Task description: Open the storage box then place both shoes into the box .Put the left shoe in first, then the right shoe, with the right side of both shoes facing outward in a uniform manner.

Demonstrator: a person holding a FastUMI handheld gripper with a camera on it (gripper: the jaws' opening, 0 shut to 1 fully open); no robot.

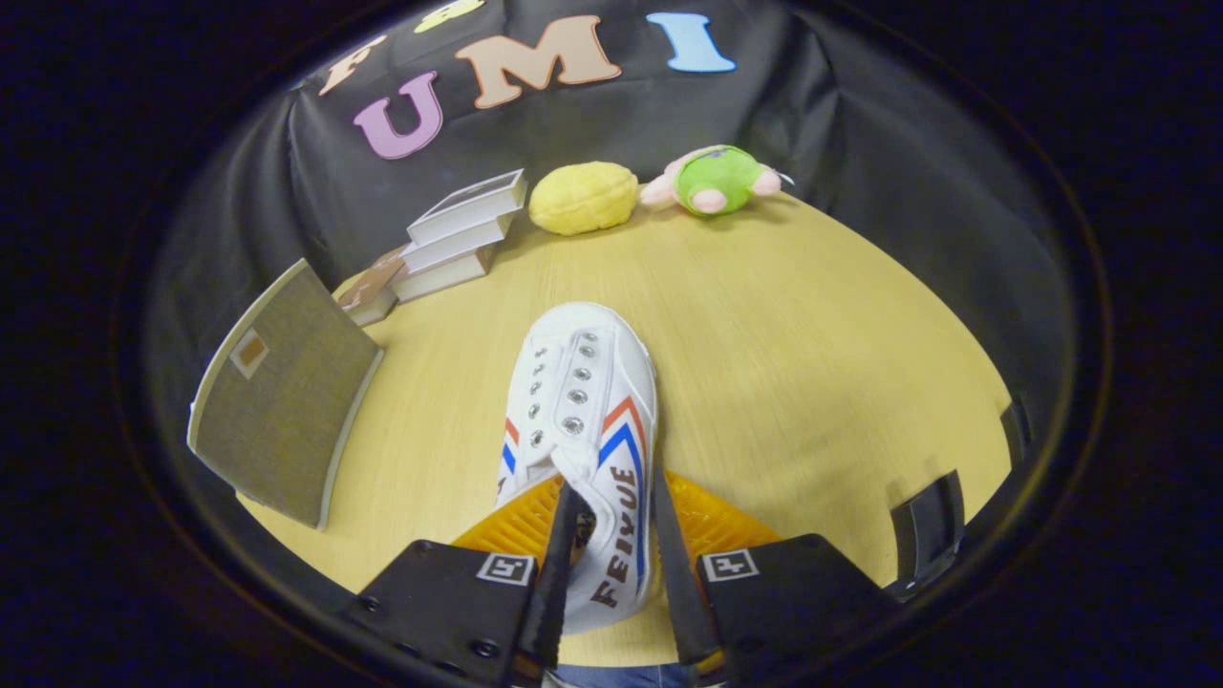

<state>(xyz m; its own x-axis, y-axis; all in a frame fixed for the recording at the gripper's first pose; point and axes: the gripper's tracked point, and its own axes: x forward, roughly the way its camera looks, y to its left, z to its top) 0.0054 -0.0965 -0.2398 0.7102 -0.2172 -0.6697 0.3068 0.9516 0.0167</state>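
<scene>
Firmly, hand-held gripper pinching white canvas shoe

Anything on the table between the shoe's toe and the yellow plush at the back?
No. In the gripper view, bare wooden table runs from the white shoe, clamped by the gripper, to the yellow plush.

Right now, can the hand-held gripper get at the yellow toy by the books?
Probably not yet: the hand-held gripper is shut on the shoe; the table between it and the yellow toy is bare.
</scene>
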